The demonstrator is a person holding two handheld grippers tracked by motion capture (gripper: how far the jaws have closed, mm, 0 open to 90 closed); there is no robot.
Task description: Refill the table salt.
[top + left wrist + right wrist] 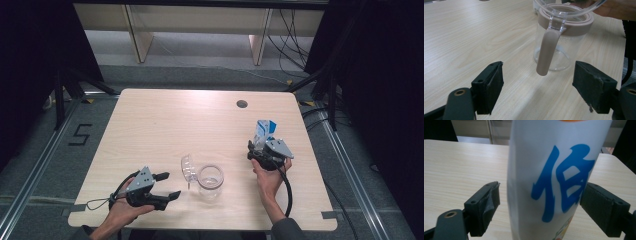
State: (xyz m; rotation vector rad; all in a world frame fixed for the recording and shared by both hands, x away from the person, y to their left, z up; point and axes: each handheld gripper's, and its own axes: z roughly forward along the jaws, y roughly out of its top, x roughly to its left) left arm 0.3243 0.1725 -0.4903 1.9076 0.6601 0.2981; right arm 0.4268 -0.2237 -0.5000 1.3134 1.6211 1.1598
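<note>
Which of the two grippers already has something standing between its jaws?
The right gripper: the white carton with blue print stands between its open jaws, not yet clamped. The left gripper sits open short of the clear jar.

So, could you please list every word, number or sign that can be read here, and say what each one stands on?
"5": black tape mark on the floor left of the table.
Large blue Chinese character on the white carton: partly hidden by the curve of the carton, not sure enough to quote.
Small coloured print at the carton's foot: cut off and blurred, unreadable.
Glass jar and its lid: no legible text.
</note>
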